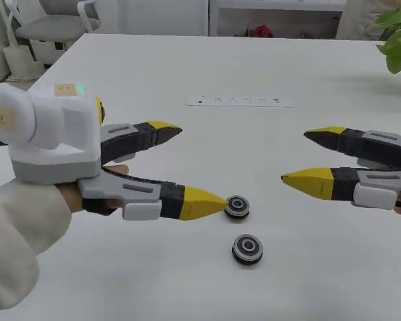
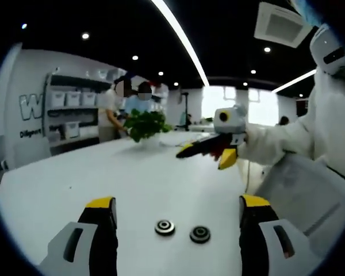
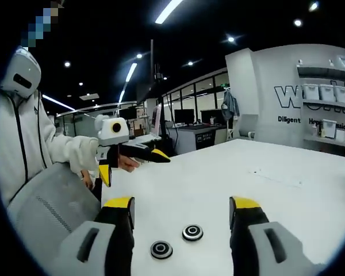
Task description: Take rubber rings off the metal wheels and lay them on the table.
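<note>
**Two wheels flat on tabletop; both grippers open, empty**

Count, head view: 2 wheels, 2 grippers, 1 plant [image 1: 395, 37], 1 power strip [image 1: 240, 101], 1 chair [image 1: 50, 23].

Wheels: the upper wheel [image 1: 237, 207] and lower wheel [image 1: 247, 248] sit near each other, low and centre-right in the frame, on the white tabletop [image 1: 187, 60]. Each carries a dark ring [image 1: 236, 249] around a metal hub. Both lie flat with the bore facing up. They are round, so they have no long axis. The pair lines up roughly top to bottom of the frame.

Left gripper [image 1: 202, 166]: enters from the left, jaws spread wide, nothing between them. Its lower yellow tip sits just beside the upper wheel, and I cannot tell whether it touches. In the left gripper view both wheels lie between the jaws, apart from them.

Right gripper [image 1: 294, 157]: enters from the right, jaws parted, holding nothing, well apart from the wheels. In the right gripper view the wheels lie between its jaws.

Hard to read: the right gripper's body is cut by the right edge. The plant is clipped at the upper right. The power strip is faint. Ring detail is too small to make out.
</note>
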Available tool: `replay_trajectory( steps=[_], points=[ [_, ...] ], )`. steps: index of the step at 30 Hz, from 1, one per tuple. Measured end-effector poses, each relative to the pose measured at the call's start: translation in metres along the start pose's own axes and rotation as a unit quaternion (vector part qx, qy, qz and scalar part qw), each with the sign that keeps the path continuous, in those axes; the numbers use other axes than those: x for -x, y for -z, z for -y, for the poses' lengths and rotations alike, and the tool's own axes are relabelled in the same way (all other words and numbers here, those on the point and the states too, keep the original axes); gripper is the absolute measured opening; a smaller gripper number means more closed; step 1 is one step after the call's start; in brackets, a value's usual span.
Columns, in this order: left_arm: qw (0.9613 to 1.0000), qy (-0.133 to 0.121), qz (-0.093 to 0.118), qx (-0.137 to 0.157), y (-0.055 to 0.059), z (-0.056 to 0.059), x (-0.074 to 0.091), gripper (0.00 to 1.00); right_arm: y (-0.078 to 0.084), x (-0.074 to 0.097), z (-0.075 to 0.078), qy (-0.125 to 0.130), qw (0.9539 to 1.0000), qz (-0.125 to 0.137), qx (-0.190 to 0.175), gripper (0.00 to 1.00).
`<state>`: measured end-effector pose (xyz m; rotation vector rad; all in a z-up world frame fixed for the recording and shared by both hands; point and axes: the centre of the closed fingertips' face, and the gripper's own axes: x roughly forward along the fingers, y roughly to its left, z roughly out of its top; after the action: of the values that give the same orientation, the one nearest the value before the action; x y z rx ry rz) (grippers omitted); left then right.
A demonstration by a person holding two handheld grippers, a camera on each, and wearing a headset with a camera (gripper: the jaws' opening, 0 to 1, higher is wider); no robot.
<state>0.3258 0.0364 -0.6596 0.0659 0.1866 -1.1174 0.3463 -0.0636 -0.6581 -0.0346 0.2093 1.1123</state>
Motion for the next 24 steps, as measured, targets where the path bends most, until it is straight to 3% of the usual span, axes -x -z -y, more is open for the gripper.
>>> replay_trajectory(
  steps=[2,4,13,18,24],
  points=[
    [0.9999,-0.009,-0.011,0.001,0.008,-0.004,-0.002,0.90,0.009,0.001,-0.002,-0.003,0.9996,-0.002,-0.028,0.62],
    [0.9999,-0.010,-0.010,0.007,0.012,-0.004,-0.004,0.91,0.016,0.002,-0.001,-0.001,0.9996,-0.006,-0.029,0.63],
    [0.9997,0.014,-0.015,0.011,0.026,0.010,-0.015,0.83,0.045,-0.006,-0.014,-0.021,0.9976,-0.050,-0.044,0.61],
    [0.9991,0.025,-0.030,0.018,0.037,0.015,-0.018,0.82,0.059,-0.008,-0.023,-0.036,0.9959,-0.078,-0.030,0.60],
    [0.9988,0.030,-0.035,0.014,0.041,0.017,-0.021,0.79,0.068,-0.006,-0.027,-0.048,0.9952,-0.082,-0.024,0.58]
  ],
)
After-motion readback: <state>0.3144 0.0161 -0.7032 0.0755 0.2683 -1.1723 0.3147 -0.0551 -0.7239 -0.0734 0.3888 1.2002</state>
